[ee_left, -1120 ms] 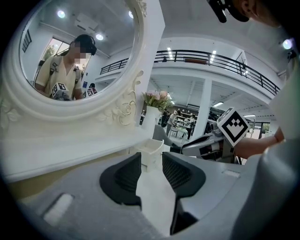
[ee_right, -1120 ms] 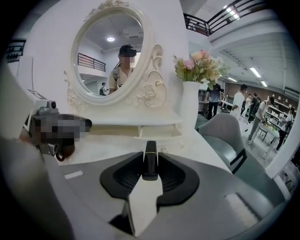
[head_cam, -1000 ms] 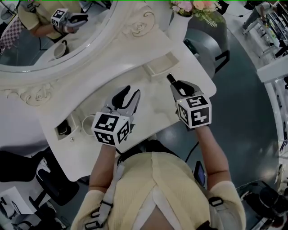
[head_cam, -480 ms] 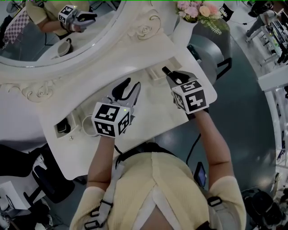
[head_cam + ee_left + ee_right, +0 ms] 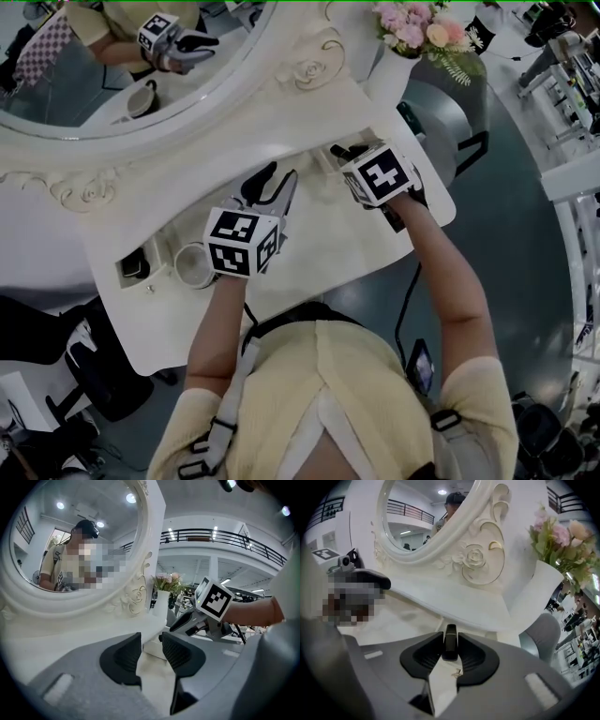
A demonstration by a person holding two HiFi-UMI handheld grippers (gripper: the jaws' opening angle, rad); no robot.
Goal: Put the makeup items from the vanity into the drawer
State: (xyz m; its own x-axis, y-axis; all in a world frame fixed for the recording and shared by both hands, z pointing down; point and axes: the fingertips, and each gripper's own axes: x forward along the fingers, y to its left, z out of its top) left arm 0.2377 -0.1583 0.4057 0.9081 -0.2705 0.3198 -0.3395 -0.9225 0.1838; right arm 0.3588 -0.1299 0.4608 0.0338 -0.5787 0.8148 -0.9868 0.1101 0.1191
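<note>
My right gripper [image 5: 340,153] is shut on a slim black makeup stick [image 5: 450,638], held upright between the pads. It hangs over the back right of the white vanity top [image 5: 309,244], just below the mirror frame. A small white open box [image 5: 151,650] sits on the vanity under its tip; in the head view the gripper mostly hides this box. My left gripper [image 5: 278,175] hovers over the middle of the vanity, open, with nothing between its fingers. In the left gripper view the right gripper [image 5: 187,622] shows beyond the open jaws.
A white round cup [image 5: 193,266] and a small dark item [image 5: 132,267] sit at the vanity's left end. A white vase of pink flowers [image 5: 410,33] stands at the back right, with a grey chair [image 5: 441,111] beyond the edge. The big oval mirror [image 5: 112,66] fills the back.
The right gripper has carried the black stick back and to the left, toward the mirror frame and over the white box, rolling as it went. The left gripper has drifted slightly forward.
</note>
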